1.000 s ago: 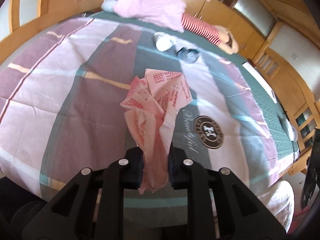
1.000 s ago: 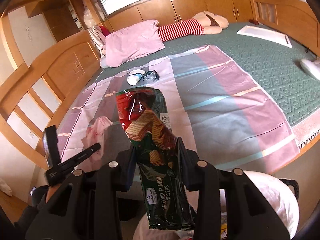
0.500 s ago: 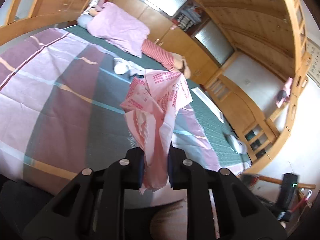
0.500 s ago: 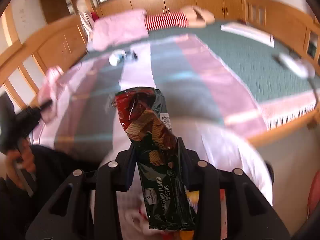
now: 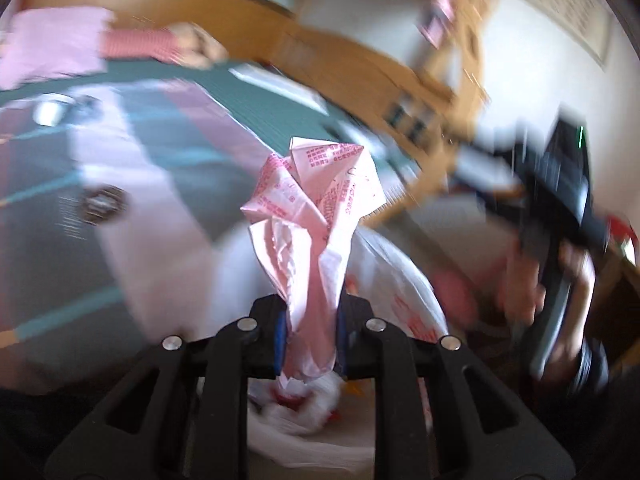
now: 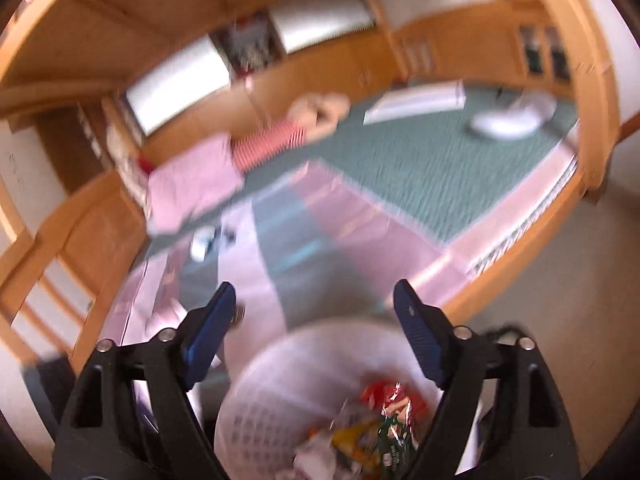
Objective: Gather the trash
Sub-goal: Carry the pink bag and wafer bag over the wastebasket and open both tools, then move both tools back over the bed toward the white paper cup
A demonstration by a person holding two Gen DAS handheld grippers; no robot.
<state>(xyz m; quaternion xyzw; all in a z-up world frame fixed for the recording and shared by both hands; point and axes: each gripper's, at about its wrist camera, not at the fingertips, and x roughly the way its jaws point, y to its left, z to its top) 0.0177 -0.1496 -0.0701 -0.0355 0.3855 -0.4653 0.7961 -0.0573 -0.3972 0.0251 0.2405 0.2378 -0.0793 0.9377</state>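
**Wrapper in the bin, pink paper held above it**

The crumpled pink paper [image 5: 316,216] stands pinched upright between the closed jaws of the left gripper [image 5: 310,334], over the white trash bag [image 5: 400,280]. The snack wrapper [image 6: 390,412] lies inside the white bin [image 6: 256,408] among other litter. Above it the right gripper [image 6: 316,320] has just been opening its jaws; nothing sits between them. Behind, the bed [image 6: 400,168] blurs.

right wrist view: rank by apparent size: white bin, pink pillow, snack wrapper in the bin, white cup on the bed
1. white bin, though it is nearest the camera, which inflates it
2. pink pillow
3. snack wrapper, partly hidden among other trash
4. white cup, far off and blurred
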